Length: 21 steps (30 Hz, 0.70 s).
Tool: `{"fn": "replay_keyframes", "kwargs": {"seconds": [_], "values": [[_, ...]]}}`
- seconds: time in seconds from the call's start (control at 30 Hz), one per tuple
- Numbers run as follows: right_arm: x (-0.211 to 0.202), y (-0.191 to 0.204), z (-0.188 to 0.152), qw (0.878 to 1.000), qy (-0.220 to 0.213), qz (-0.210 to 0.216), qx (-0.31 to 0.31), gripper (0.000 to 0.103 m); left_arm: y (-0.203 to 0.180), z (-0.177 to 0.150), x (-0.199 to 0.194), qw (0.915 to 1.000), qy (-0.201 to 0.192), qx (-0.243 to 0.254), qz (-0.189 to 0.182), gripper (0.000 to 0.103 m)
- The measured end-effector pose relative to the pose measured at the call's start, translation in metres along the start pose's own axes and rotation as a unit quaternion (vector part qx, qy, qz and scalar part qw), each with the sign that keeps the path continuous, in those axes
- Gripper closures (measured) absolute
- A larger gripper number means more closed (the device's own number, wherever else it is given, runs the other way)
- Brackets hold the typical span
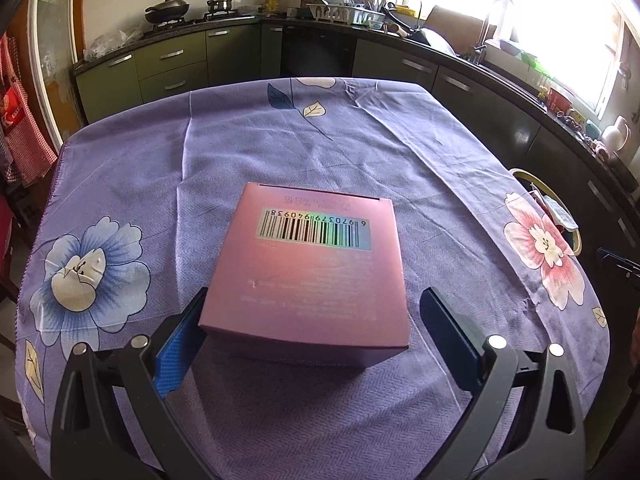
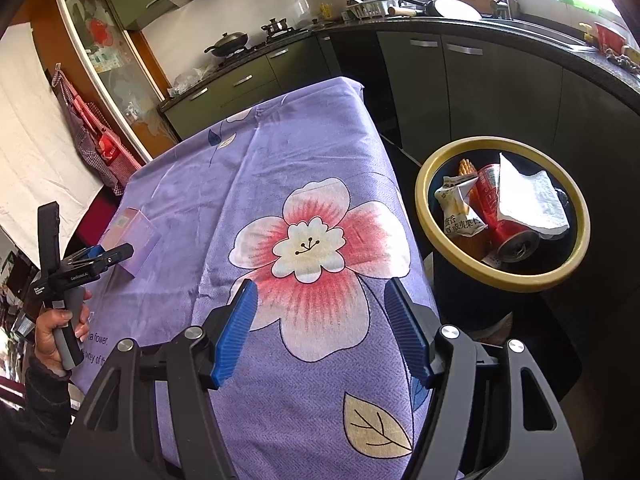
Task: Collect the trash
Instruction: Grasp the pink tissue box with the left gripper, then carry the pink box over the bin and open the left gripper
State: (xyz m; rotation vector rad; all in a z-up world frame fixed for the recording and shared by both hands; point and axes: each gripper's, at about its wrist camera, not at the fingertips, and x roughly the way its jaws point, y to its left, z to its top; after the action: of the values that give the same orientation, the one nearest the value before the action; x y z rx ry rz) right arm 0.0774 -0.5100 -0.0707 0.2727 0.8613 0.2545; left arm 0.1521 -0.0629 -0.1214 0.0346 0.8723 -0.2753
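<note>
The pink box (image 1: 308, 268) is the trash to be picked up, and it is seen lying flat in the middle of the big table (image 1: 280, 140), on a purple cloth with flowers. A round bin (image 2: 424, 216) with a yellow rim is set just beside the table's right edge. A red can (image 2: 500, 216), a white tissue (image 2: 532, 196) and a snack bag (image 2: 456, 208) are seen inside it.

The box is judged to be light, thin card. It looks stiff at the edges but could be squashed if it is squeezed hard. Its shiny top may be a bit slippery. The two long sides, near the front end, are thought to be the best place to hold it.

The left gripper (image 1: 312, 320) is held wide open around the box's near end. One blue pad looks close to the left side, but whether it touches cannot be told. A gap is seen on the right. The right gripper (image 2: 320, 320) is open over the cloth, and nothing is held in it.
</note>
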Motion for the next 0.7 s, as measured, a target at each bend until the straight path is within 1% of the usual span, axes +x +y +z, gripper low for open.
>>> {"fn": "replay_keyframes", "kwargs": {"seconds": [0.2,0.23,0.27,0.3,0.33,0.57,0.7], "values": [[0.003,-0.001,0.0,1.0,0.005,0.003,0.002,0.038,0.002,-0.002,0.002,1.0,0.001,-0.001,-0.001,0.007],[0.004,-0.001,0.0,1.0,0.005,0.003,0.002,0.038,0.001,-0.003,0.002,1.0,0.0,0.002,0.0,0.01],[0.004,-0.001,0.0,1.0,0.005,0.004,0.003,0.038,0.001,-0.002,0.003,1.0,-0.001,0.005,0.001,0.017],[0.004,-0.001,-0.001,1.0,0.006,0.005,0.003,0.038,0.001,-0.002,0.003,1.0,-0.001,0.008,0.005,0.026],[0.005,0.0,-0.001,1.0,0.007,0.005,0.003,0.038,0.0,-0.002,0.003,0.9999,0.0,0.011,0.007,0.028],[0.003,-0.001,-0.001,1.0,0.005,0.008,0.003,0.038,-0.002,-0.002,0.0,0.9998,-0.006,0.019,0.006,0.029],[0.0,-0.002,-0.001,1.0,0.002,0.008,0.005,0.038,-0.008,-0.001,-0.018,0.9993,-0.023,0.028,0.0,0.03]]}}
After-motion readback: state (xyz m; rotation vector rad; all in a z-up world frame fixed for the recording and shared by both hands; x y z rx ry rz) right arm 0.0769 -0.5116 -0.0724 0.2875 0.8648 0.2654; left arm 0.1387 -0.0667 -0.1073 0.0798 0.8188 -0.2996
